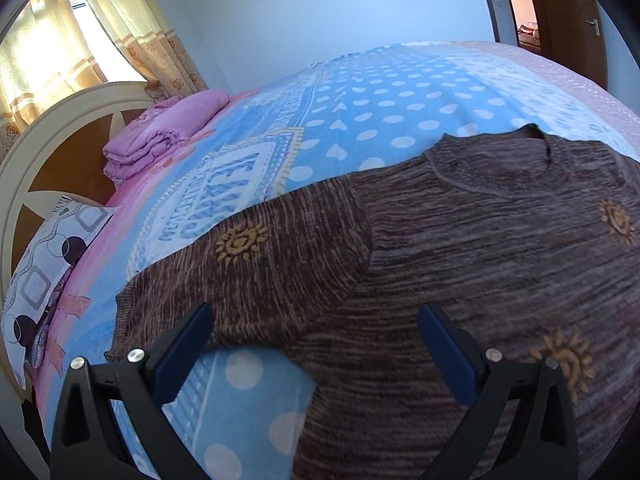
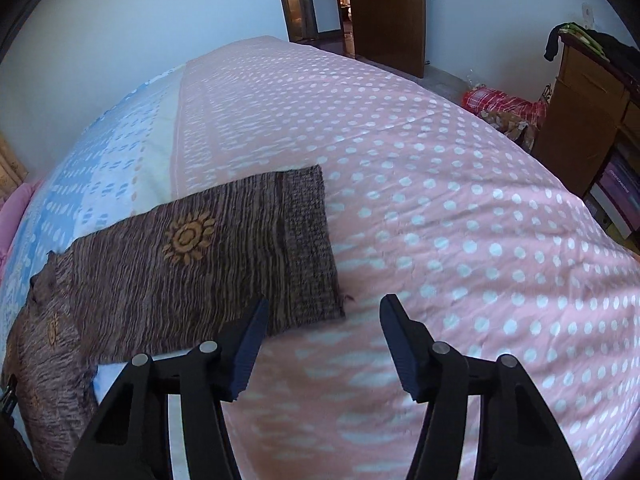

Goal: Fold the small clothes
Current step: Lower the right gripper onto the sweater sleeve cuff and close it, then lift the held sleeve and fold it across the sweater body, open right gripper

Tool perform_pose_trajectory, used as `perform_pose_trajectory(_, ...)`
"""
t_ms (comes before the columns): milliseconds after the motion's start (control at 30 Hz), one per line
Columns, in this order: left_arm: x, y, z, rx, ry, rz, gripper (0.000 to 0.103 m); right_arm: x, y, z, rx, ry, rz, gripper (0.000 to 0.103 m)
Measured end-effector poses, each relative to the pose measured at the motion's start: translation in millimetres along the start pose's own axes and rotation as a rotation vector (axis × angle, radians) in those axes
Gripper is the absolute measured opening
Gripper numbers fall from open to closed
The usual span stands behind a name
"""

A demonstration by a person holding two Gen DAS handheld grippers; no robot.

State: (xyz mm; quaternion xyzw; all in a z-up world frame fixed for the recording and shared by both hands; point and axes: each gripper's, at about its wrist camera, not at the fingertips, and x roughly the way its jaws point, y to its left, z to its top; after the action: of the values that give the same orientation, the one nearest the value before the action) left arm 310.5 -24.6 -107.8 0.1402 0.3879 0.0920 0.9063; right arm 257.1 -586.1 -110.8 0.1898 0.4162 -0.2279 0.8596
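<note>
A brown striped knit sweater (image 1: 460, 248) with orange sun motifs lies flat on the bed, neckline away from me. Its left sleeve (image 1: 240, 276) stretches out to the left. My left gripper (image 1: 316, 316) is open and empty, hovering just above the sweater where that sleeve joins the body. In the right wrist view the other sleeve (image 2: 208, 256) lies stretched out, its ribbed cuff (image 2: 312, 244) at the end. My right gripper (image 2: 324, 308) is open and empty, just in front of the cuff's near corner, above the bedspread.
The bed has a blue polka-dot blanket (image 1: 380, 104) and a pink dotted cover (image 2: 440, 184). A folded pink quilt (image 1: 160, 136) and a patterned pillow (image 1: 48, 264) lie by the headboard (image 1: 60, 120). A wooden cabinet (image 2: 588, 112) and a red bundle (image 2: 504, 108) stand beyond the bed's right side.
</note>
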Motion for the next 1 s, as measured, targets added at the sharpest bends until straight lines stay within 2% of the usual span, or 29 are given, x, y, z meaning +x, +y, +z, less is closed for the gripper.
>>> perform_pose_trajectory(100, 11, 6, 5, -0.016, 0.018, 0.012, 0.103, 15, -1, 18, 0.02, 0.003, -0.014, 0.059)
perform_pose_trajectory(200, 20, 12, 9, -0.039, 0.029, 0.017, 0.103, 31, 2, 30, 0.014, 0.018, -0.035, 0.053)
perform_pose_trajectory(367, 33, 11, 6, -0.058, 0.058, 0.005, 0.103, 47, 13, 34, -0.02, 0.031, -0.06, 0.045)
perform_pose_trajectory(433, 38, 8, 3, -0.057, 0.071, -0.005, 0.103, 51, 16, 32, -0.032, 0.03, -0.057, 0.037)
perform_pose_trajectory(500, 39, 7, 3, -0.056, 0.072, -0.008, 0.103, 50, 22, 31, -0.066, 0.028, -0.041, 0.017)
perform_pose_trajectory(533, 39, 8, 3, -0.061, 0.07, -0.013, 0.103, 50, 26, 32, -0.077, 0.031, -0.032, 0.01)
perform_pose_trajectory(667, 41, 8, 2, -0.065, 0.077, 0.013, 0.103, 44, 40, 37, -0.096, 0.031, -0.026, 0.007)
perform_pose_trajectory(767, 39, 9, 1, -0.068, 0.067, 0.024, 0.103, 30, 55, 41, -0.125, -0.005, -0.024, 0.007)
perform_pose_trajectory(1000, 40, 9, 0, -0.068, 0.06, 0.002, 0.103, -11, 92, 54, -0.191, -0.079, -0.002, 0.007)
